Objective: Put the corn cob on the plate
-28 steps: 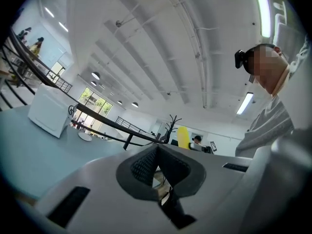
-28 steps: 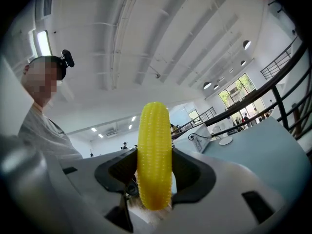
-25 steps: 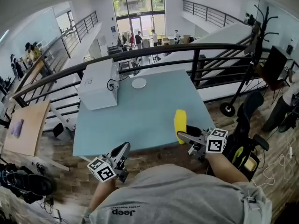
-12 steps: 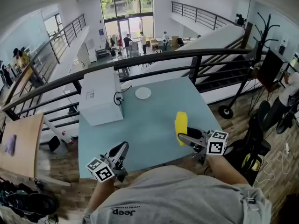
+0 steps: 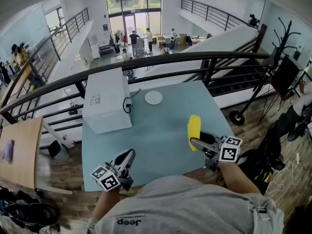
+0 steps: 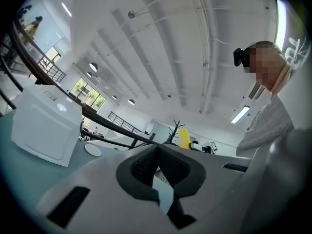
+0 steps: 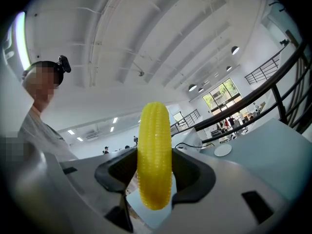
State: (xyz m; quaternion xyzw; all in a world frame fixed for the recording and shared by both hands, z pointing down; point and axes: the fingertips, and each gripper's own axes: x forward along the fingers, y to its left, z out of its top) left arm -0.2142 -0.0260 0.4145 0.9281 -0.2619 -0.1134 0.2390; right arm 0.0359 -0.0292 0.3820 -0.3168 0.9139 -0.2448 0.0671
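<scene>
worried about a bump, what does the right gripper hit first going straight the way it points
Probably the white box on the table; the flat plate lies just beside that line, depth unclear.

A white box (image 5: 106, 106) sits on the pale blue table's (image 5: 156, 130) far left, a black railing (image 5: 161, 59) just beyond.

Right tool (image 5: 196, 141) w/ corn cob (image 5: 194, 126) nearer plate (image 5: 153, 97).

Person: grey T-shirt (image 5: 185, 204), black head camera (image 6: 239, 57).
Grey left gripper (image 5: 128, 155), right gripper (image 5: 195, 141); black-and-white marker cubes (image 5: 106, 177).
</scene>
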